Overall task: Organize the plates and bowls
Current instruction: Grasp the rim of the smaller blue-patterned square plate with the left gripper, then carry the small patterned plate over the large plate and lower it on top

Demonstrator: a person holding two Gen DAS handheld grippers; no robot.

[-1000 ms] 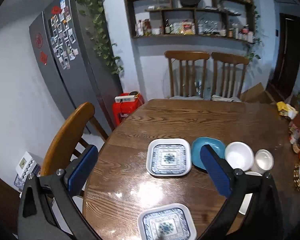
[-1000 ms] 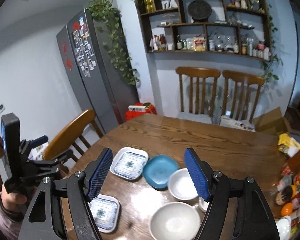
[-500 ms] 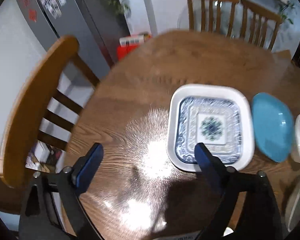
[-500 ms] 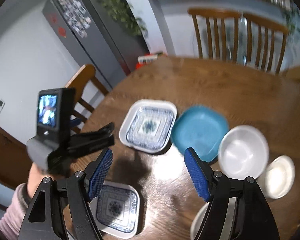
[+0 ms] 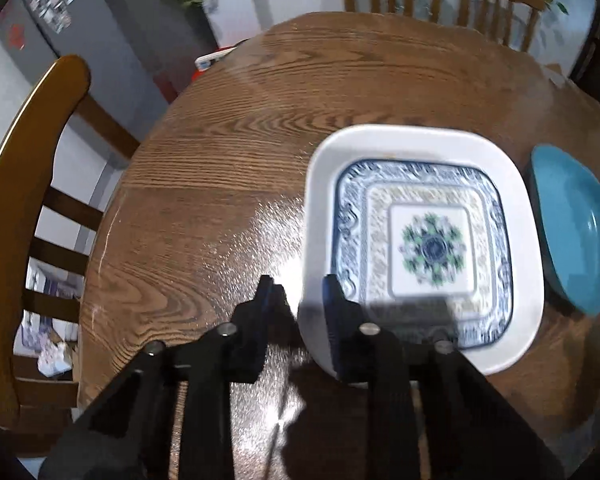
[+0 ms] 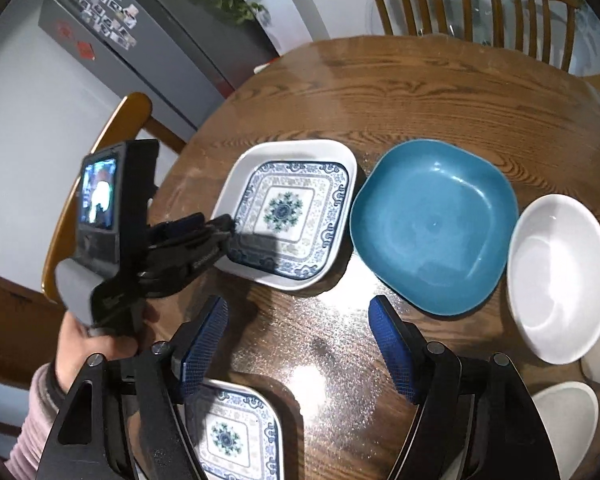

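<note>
Patterned square plate (image 5: 432, 240) sits left-of-centre on the round table (image 5: 220, 168), teal plate (image 5: 576, 232) just beside it; left wrist view: my left gripper (image 5: 298, 300) straddles its near-left rim, one finger inside the lip, one outside, jaws closing, pads look on the rim or nearly so; judging this as the grasp step on the first plate.

Right wrist view: my right gripper (image 6: 296, 344) hovers open over bare wood, nothing between the jaws; second patterned plate (image 6: 236, 436) lies just below it, white bowl (image 6: 560, 288) right of the teal plate; next move, I'd say: finish the pinch, lift level, stack onto the matching plate.
</note>
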